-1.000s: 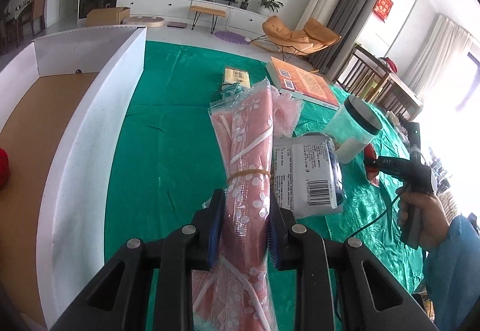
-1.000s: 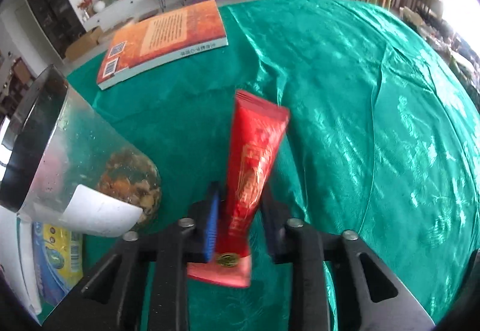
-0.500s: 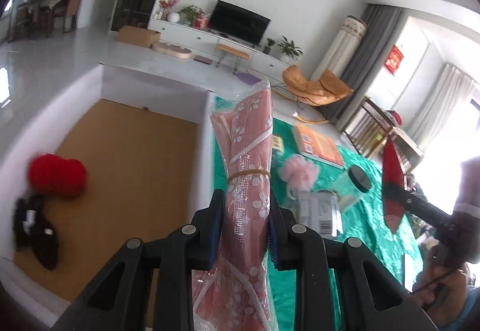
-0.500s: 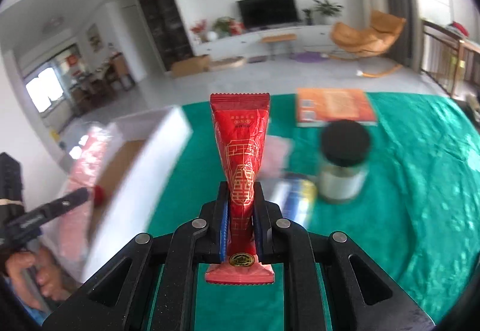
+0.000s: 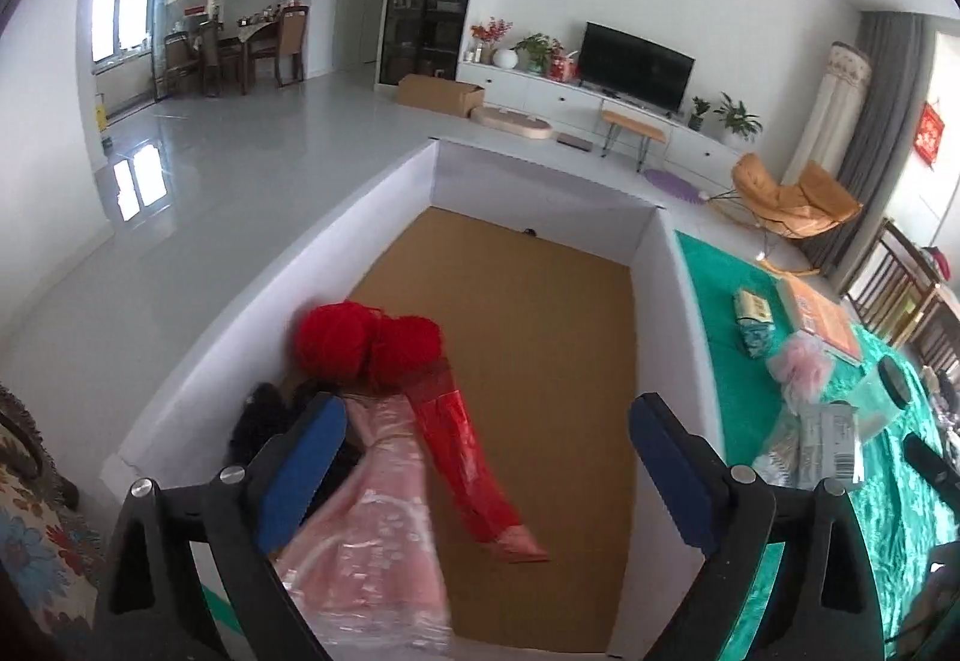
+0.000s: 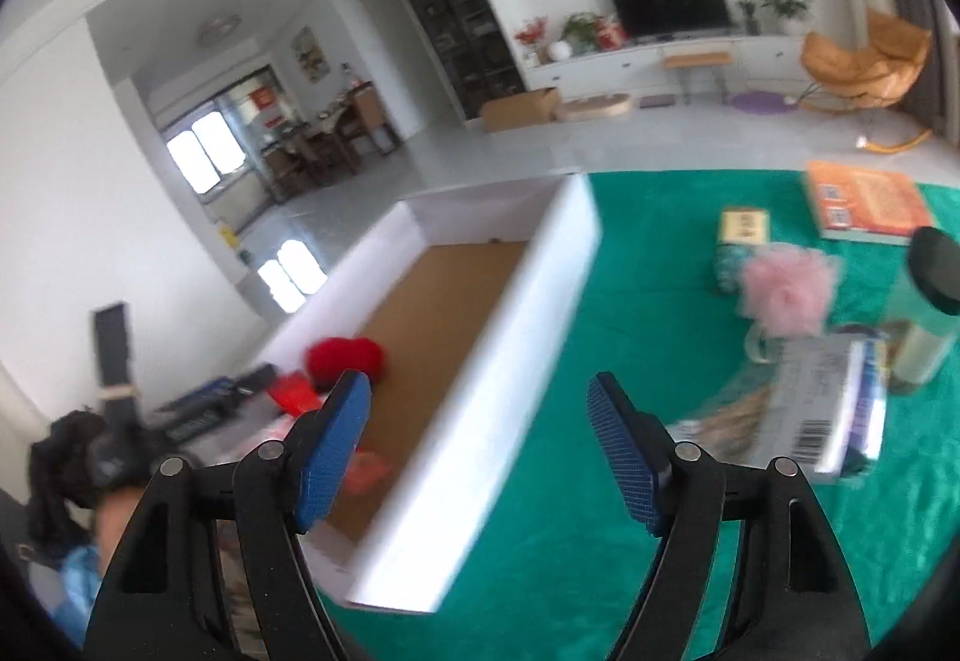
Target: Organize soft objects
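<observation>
1. Left gripper (image 5: 486,457), right gripper (image 6: 480,439): jaws just opened, nothing between them.
2. Pink bundle (image 5: 372,511) and red pouch (image 5: 462,457) lie in white box (image 5: 678,301).
3. Risk: the bundle lies close under the left pad; pulling away could snag it.

- one white box (image 5: 672,301) with a brown floor, sitting on one green tablecloth (image 6: 630,301)
- inside it: two red yarn balls (image 5: 366,343), one pink floral bag (image 5: 372,529), one red pouch (image 5: 462,457), plus something black (image 5: 264,421), can't tell how many pieces
- out on the cloth: one pink mesh puff (image 6: 786,289), one orange book (image 6: 864,199), one clear jar with a black lid (image 6: 924,325), one barcoded packet (image 6: 828,409), one small yellowish pack (image 6: 744,226)
- two grippers, left (image 5: 486,472) and right (image 6: 480,448)
</observation>
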`<state>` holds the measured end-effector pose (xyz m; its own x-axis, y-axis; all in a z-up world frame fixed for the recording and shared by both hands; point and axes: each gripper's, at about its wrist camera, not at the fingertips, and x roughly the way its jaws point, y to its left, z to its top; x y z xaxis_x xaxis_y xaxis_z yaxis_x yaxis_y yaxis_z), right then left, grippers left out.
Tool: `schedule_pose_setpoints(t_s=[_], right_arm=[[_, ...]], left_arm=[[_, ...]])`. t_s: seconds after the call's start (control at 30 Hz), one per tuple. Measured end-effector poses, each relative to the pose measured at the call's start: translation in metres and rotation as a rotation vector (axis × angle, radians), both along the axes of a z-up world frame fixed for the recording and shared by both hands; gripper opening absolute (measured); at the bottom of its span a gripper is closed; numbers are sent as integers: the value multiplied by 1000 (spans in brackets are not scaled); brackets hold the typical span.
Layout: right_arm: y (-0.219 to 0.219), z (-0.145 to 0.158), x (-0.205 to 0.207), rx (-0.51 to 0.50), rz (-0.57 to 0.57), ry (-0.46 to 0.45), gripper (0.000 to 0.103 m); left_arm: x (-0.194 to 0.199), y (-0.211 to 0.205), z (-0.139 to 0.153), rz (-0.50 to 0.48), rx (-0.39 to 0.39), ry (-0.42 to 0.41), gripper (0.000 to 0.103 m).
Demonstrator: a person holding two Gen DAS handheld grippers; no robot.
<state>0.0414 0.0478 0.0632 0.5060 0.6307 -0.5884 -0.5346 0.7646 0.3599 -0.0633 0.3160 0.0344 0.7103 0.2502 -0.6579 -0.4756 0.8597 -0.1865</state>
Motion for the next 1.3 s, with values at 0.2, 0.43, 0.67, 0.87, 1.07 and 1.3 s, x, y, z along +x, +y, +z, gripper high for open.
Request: schedule_pose_setpoints(t_s=[0.2, 0.43, 0.67, 0.87, 1.07, 1.3], right_arm=[[-126, -86, 5, -309, -395, 6, 78], [-213, -132, -4, -426, -599, 122, 78], [-220, -141, -5, -423, -618, 122, 78], [-215, -147, -2, -429, -627, 134, 81], [-216, -148, -1, -427, -630, 138, 83], [-216, -148, -1, -427, -629, 139, 84]], left_arm=[[37, -105, 10, -321, -47, -38, 97], [88, -225, -61, -582, 32, 167, 100], [118, -234, -120, -515, 71, 260, 100], [135, -231, -140, -498, 117, 271, 101], [136, -231, -141, -492, 119, 260, 103], [136, -231, -141, -492, 119, 260, 103]])
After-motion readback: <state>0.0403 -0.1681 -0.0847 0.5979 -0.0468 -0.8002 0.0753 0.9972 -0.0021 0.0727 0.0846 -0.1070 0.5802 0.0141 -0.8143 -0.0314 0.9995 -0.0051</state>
